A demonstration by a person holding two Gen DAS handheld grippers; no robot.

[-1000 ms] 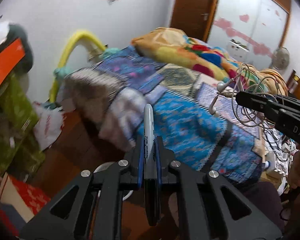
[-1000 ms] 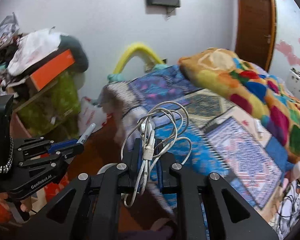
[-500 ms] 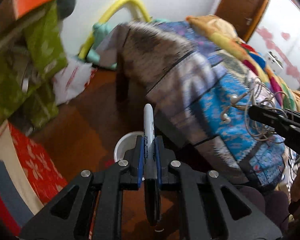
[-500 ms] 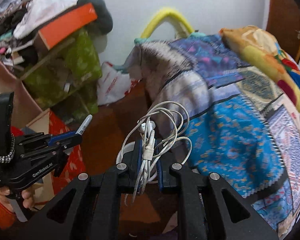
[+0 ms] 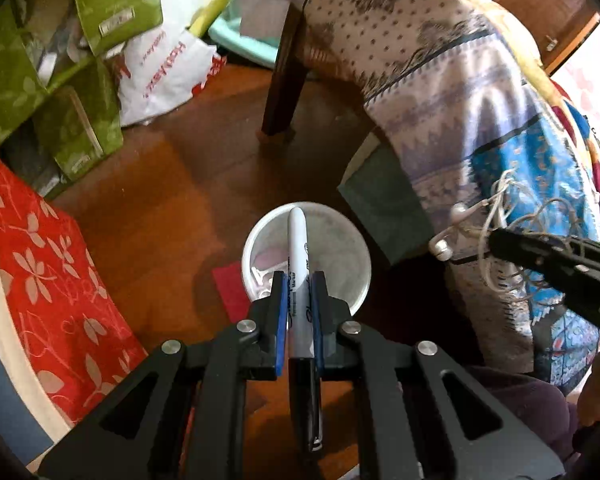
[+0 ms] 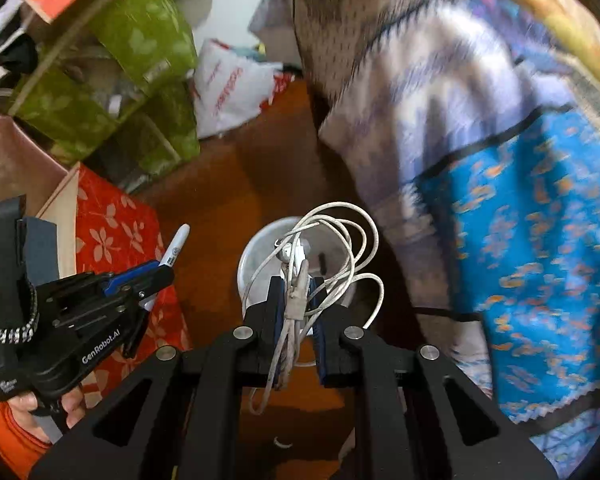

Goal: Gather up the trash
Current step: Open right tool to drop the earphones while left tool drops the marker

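Left gripper (image 5: 299,292): blue pads clamped on a marker (image 5: 298,272), white tip forward, dark cap toward the camera. Right gripper (image 6: 296,304): pads clamped on a bundle of white earphones (image 6: 320,256), loops of cord spilling over both fingers and a loose end hanging below. Both point steeply down at a white bin (image 5: 352,248) standing on the wooden floor (image 5: 172,184). In the left view the marker tip lies over the bin's mouth; in the right view the earphone loops lie over the same mouth. Bin contents: a few pale scraps against the left inner wall; what they are cannot be told. A red card (image 5: 232,288) lies flat on the floor, touching or just beside the bin's left rim.

Surroundings: a bed draped in a patterned blanket (image 5: 480,92) overhangs close on the bin's right, its dark wooden leg (image 5: 284,68) standing beyond the bin. Left of the bin, a red floral panel (image 5: 40,276); farther back, green bags (image 5: 80,52) and a white plastic bag (image 5: 164,72). Bare floor lies open between the bin, the leg and the bags. A hand (image 6: 44,404) with an orange sleeve holds the left gripper.
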